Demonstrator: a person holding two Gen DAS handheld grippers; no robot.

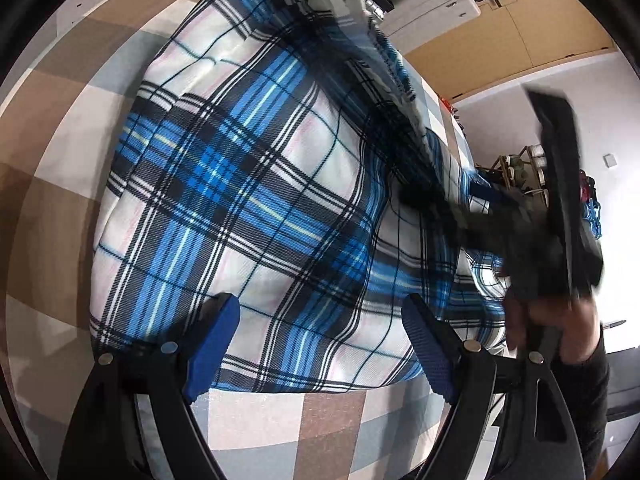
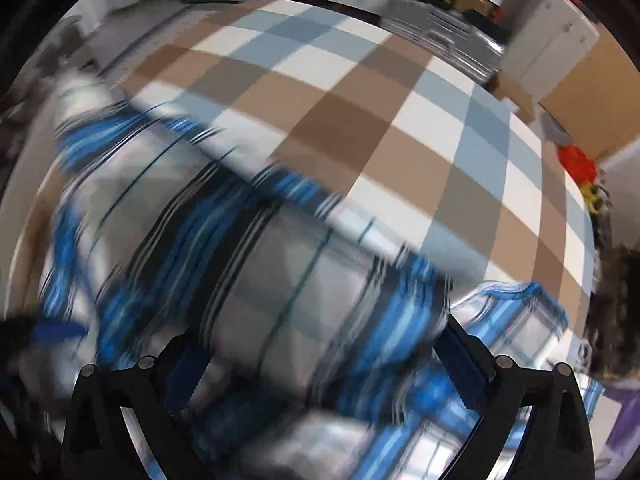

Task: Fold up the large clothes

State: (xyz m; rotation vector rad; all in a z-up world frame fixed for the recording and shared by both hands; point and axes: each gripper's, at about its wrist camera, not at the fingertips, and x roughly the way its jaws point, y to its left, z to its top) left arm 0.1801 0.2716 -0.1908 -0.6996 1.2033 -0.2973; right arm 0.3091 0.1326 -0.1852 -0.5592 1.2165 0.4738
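1. left wrist view: the left gripper hovers with its blue-padded fingers spread wide and nothing between them. the plaid garment, blue, white and black, lies just ahead of and under the fingertips on the checked bed cover of brown, grey and white squares. its near hem runs crosswise between the two pads, and its long axis stretches away from the tool toward the far white drawers.

2. same view, right side: the right gripper shows as a dark, blurred shape held in a hand. it sits over the garment's right edge, where a raised fold climbs away into the distance. whether it pinches that fold cannot be told from here.

3. right wrist view: heavy blur. the right gripper has its fingers well apart, with the plaid garment filling the space ahead and below; no cloth looks clamped between the pads, though the blur leaves this unsure. the bare bed cover lies beyond the garment's far edge, which runs diagonally across the frame.

4. judgement: the next fold probably turns on the near hem. it lies directly in front of the left tool, so that hand seems better placed to close on it, while the right works the side edge.
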